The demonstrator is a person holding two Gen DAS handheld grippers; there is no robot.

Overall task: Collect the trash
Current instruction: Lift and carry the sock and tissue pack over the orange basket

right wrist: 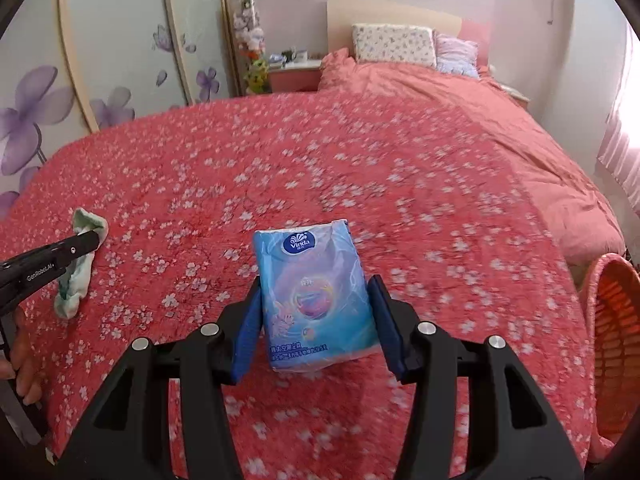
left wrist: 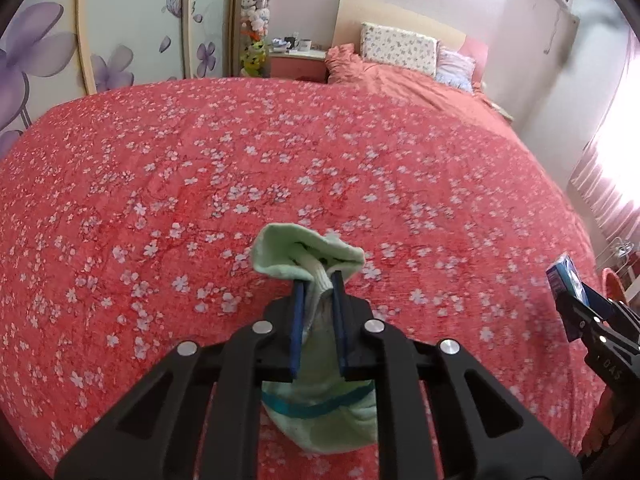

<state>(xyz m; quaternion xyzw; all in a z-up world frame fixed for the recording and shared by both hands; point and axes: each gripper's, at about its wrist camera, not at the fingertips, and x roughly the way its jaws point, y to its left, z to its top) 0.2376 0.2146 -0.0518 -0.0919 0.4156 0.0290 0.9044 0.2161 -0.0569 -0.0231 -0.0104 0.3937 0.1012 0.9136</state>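
Right wrist view: right hand-held gripper (right wrist: 318, 308) is clamped on a blue Vinda tissue pack (right wrist: 316, 300), one blue pad on each long side, pack upright between the jaws with its long axis running along the fingers, above the bed. Orange basket (right wrist: 616, 344) sits low right, off the bed's edge, just beside this gripper and well apart from the other one; likely the drop spot, so the right hand is nearer. Left wrist view: left hand-held gripper (left wrist: 318, 300) is nearly pressed together, pinching a pale green sock (left wrist: 308, 256); cuff bunched past the tips, the rest hanging below the jaws over the bedspread. Bed (left wrist: 200, 180) has a red floral cover, otherwise bare. Room: pillows (left wrist: 400, 46) at the headboard, pink nightstand (left wrist: 298, 64), wardrobe doors (left wrist: 132, 32) with purple flowers, bright curtained window at right.
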